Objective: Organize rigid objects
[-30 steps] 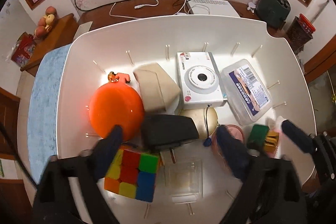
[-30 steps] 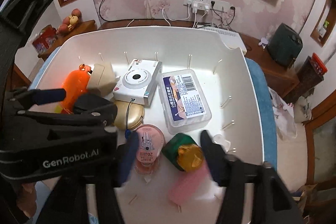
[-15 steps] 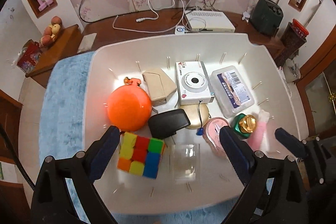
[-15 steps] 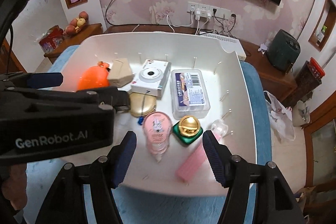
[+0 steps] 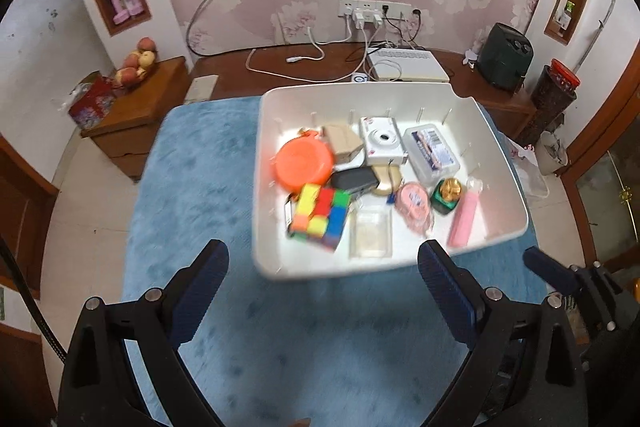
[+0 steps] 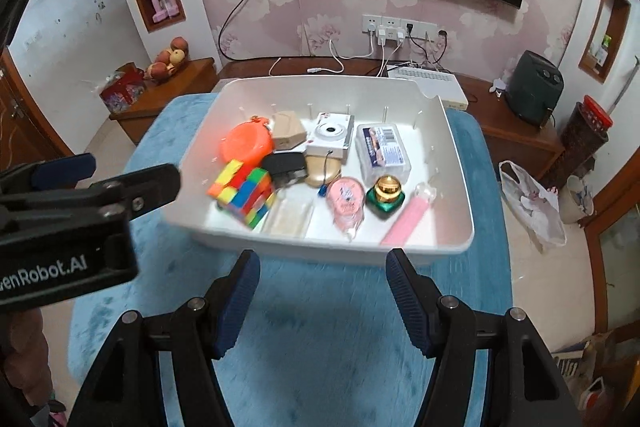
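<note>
A white bin [image 5: 280, 269] [image 6: 456, 163] sits on a blue cloth and holds a colour cube [image 5: 320, 215] [image 6: 244, 193], an orange disc [image 5: 304, 161] [image 6: 246, 143], a white camera [image 5: 380, 141] [image 6: 330, 137], a clear labelled box [image 5: 432, 153] [image 6: 382, 151], a green and gold bottle [image 5: 448, 191] [image 6: 386, 195], a pink stick [image 5: 464, 215] [image 6: 408, 223] and other small items. My left gripper [image 5: 324, 267] is open and empty, above the cloth short of the bin's near wall. My right gripper [image 6: 322, 269] is open and empty, just short of that wall.
The blue cloth [image 5: 192, 187] [image 6: 328, 347] covers the table around the bin. Behind stand a wooden cabinet with cables and a white device [image 5: 408, 61], a side table with fruit [image 5: 136, 63], and a dark appliance [image 6: 534, 89]. The left gripper's body [image 6: 68, 227] fills the right wrist view's left side.
Both grippers have pulled back and up from inside the bin to over the cloth. Both stay open and empty. The bin's contents have not visibly shifted.
</note>
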Demonstrator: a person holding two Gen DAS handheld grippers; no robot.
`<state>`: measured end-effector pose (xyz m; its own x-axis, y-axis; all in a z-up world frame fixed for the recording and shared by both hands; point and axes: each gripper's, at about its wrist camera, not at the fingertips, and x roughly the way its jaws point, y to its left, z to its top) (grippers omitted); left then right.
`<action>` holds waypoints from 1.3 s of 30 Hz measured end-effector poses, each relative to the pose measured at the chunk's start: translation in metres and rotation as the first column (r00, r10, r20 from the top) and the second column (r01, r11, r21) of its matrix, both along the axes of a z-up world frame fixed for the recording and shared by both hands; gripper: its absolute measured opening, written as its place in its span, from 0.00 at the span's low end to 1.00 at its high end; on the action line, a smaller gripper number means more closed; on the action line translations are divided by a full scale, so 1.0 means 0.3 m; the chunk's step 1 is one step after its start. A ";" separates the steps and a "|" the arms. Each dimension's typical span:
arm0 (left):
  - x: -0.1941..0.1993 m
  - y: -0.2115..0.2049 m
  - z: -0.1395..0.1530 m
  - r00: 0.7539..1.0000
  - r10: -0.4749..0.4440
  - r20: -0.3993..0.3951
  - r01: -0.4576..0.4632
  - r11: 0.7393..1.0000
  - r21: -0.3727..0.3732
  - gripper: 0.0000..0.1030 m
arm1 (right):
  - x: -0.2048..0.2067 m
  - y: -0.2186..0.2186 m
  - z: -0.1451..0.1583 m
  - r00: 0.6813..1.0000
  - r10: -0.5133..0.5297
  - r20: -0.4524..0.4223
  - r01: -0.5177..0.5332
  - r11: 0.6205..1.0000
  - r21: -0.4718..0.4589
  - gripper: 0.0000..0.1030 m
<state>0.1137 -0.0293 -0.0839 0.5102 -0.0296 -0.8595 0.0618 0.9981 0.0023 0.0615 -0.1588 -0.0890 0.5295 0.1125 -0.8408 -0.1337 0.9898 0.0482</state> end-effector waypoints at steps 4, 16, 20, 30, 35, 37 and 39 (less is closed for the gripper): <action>-0.114 0.051 0.056 1.000 0.019 0.009 -0.019 1.000 -0.007 0.94 | -0.102 0.018 0.063 1.000 -0.010 -0.004 0.010 1.000 -0.004 0.68; -0.332 0.145 0.168 0.998 0.040 0.054 -0.040 0.999 -0.001 0.94 | -0.314 0.050 0.242 0.996 -0.084 0.037 0.082 0.995 0.058 0.68; -0.380 0.171 0.195 0.995 0.059 0.079 -0.058 0.998 -0.015 0.94 | -0.355 0.051 0.278 0.992 -0.113 0.058 0.109 0.992 0.065 0.68; -0.420 0.193 0.222 0.993 0.074 0.090 -0.072 0.997 -0.026 0.94 | -0.404 0.064 0.321 0.987 -0.134 0.088 0.131 0.990 0.048 0.69; -0.446 0.192 0.234 0.992 0.080 0.102 -0.078 0.997 -0.018 0.94 | -0.421 0.094 0.347 0.985 -0.117 0.128 0.115 0.993 0.022 0.69; -0.453 0.189 0.237 0.991 0.080 0.104 -0.078 0.997 -0.016 0.94 | -0.422 0.105 0.352 0.985 -0.106 0.135 0.105 0.994 0.015 0.69; -0.457 0.188 0.240 0.991 0.082 0.106 -0.081 0.997 -0.011 0.94 | -0.424 0.111 0.355 0.986 -0.097 0.139 0.097 0.995 0.008 0.69</action>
<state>-0.0234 0.0271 -0.0118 0.5999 0.0102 -0.8000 -0.0200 0.9998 -0.0022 -0.0656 -0.1254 0.0176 0.6494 0.0561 -0.7584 -0.0428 0.9984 0.0372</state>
